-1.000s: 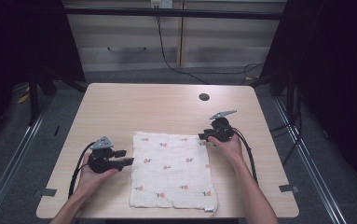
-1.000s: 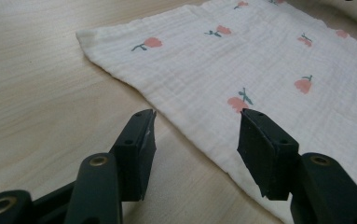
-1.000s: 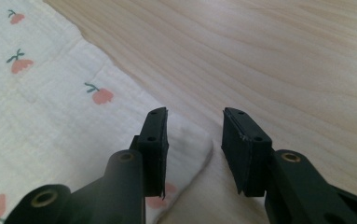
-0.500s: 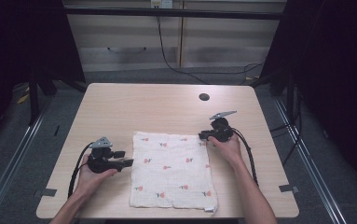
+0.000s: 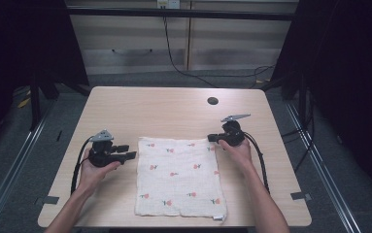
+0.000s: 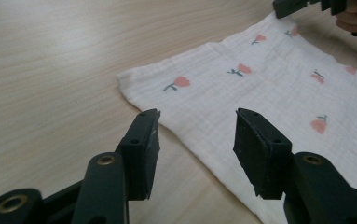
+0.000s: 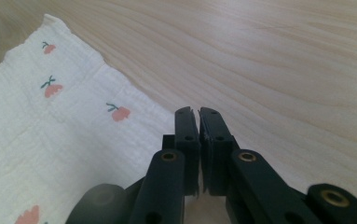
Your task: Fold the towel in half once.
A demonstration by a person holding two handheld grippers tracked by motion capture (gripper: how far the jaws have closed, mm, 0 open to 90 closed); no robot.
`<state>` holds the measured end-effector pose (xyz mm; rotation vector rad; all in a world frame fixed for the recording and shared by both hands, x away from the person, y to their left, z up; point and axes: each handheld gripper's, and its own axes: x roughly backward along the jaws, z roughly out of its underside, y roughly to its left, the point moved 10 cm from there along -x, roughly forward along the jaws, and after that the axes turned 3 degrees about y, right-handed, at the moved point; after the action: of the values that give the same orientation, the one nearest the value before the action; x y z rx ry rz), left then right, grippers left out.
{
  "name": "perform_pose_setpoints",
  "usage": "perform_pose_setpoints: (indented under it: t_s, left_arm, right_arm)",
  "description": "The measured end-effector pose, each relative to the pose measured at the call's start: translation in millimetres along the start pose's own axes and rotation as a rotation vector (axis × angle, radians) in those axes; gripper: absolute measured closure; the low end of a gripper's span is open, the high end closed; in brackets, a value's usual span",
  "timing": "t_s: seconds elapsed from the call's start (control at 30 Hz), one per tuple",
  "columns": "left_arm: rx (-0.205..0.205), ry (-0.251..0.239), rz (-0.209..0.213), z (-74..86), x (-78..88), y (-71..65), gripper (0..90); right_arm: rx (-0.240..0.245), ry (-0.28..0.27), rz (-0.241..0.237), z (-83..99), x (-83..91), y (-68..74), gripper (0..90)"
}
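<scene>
A white muslin cloth [image 5: 179, 175] printed with small red flowers is spread flat on the light wooden table [image 5: 174, 111], between the two hand-held grippers. In the high view the left gripper [image 5: 126, 152] is held just off the cloth's left edge, near its far left corner, with the fingertips pointing toward the fabric and not quite reaching it. In the left gripper view its two black fingers [image 6: 143, 144] are seen standing moderately apart; they have just been closing a little, and nothing is clamped between them. The edge of the cloth [image 6: 269, 88] lies just ahead of and below the tips, running under the finger at the right of that view, while bare wood is seen under the other one. No contact between the pads and the fabric can be made out.

The right gripper [image 5: 214, 138] is held at the cloth's far right corner. In the right gripper view its fingers [image 7: 185, 135] are brought together until only a thin slit is left between the pads. The edge of the cloth [image 7: 64, 116] is seen running up to the tips from the left of that view, and the corner of the fabric appears to be pinched there, though the seized part itself is hidden behind the pads. Bare wood lies ahead of and to the right of these fingers.

The rest of the cloth is stretched toward the person, lying smooth on the table.
</scene>
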<state>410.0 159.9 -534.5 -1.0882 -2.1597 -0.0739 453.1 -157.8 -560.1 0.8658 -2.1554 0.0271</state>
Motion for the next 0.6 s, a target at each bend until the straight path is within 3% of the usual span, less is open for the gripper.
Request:
perform_pose_setpoints:
  t_s: [0.07,0.2,0.27,0.37,0.4,0.5,0.6]
  left_arm:
    - [-0.003,0.025,-0.005,-4.2,-8.3,9.8,51.3]
    - [0.055,0.050,-0.008,-9.8,-26.8,31.4,54.8]
    - [0.063,0.067,-0.045,-10.7,-35.1,38.9,54.8]
    - [0.056,0.058,-0.044,-15.3,-45.4,40.0,55.6]
    - [0.064,0.058,-0.028,-16.5,-48.3,40.3,55.5]
    - [0.095,0.044,-0.037,-19.6,-54.9,47.8,55.4]
    - [0.097,0.053,-0.044,-17.3,-59.8,48.7,55.3]
  right_arm:
    - [0.008,0.002,-0.003,-0.1,0.3,2.0,86.5]
    - [0.012,-0.005,-0.004,-2.3,2.9,4.4,86.5]
    - [0.012,-0.008,-0.007,-2.8,4.0,4.2,86.4]
    - [0.013,0.003,-0.009,-0.7,3.0,2.3,86.3]
    - [0.007,0.006,-0.013,0.1,2.8,2.1,86.3]
    - [0.006,0.008,-0.010,0.6,2.0,1.0,86.4]
    - [0.009,0.007,-0.012,0.4,2.5,2.0,86.1]
